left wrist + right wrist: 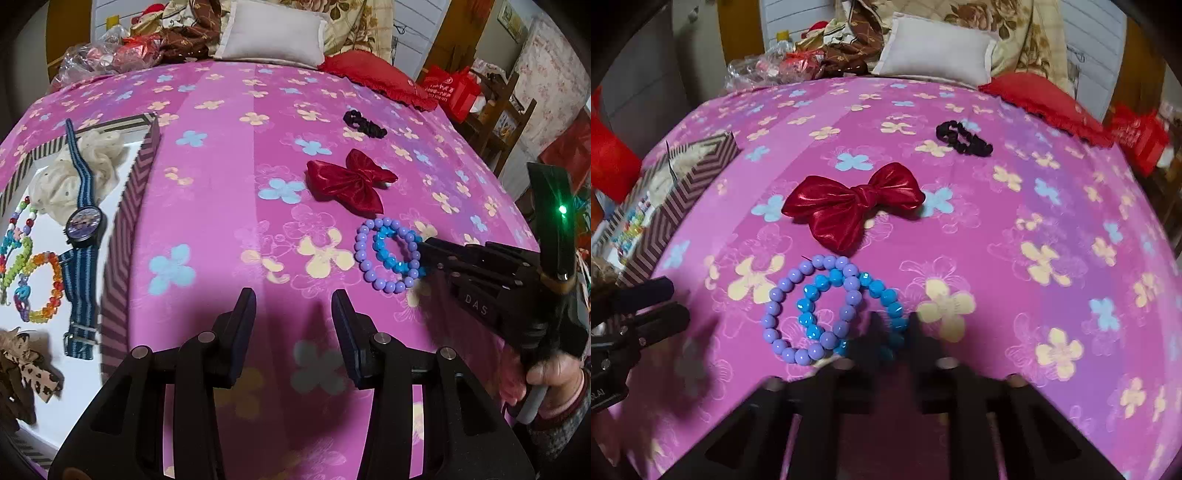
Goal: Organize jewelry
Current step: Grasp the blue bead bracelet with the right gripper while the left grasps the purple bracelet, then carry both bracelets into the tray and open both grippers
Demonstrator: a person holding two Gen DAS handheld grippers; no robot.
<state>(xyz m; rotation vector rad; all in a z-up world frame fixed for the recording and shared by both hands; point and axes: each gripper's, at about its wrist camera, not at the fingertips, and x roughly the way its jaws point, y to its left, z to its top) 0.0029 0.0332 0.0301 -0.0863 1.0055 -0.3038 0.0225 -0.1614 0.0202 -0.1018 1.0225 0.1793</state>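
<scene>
A purple bead bracelet (360,251) (772,321) and a blue bead bracelet (384,254) (812,291) lie overlapping on the pink flowered bedspread. My right gripper (423,254) (894,325) comes in from the right, blurred, shut on the blue bracelet's near-right beads. My left gripper (293,306) (646,295) hovers open over bare bedspread to the left of the bracelets, with nothing between its fingers. A red satin bow (347,181) (846,206) and a black scrunchie (364,123) (962,138) lie farther back.
A chevron-patterned box (147,155) (683,206) at the left holds a blue striped watch (84,221), coloured bead bracelets (55,280) and a cream scrunchie (88,162). Pillows and bags line the bed's far end. A hand (550,373) grips the right tool.
</scene>
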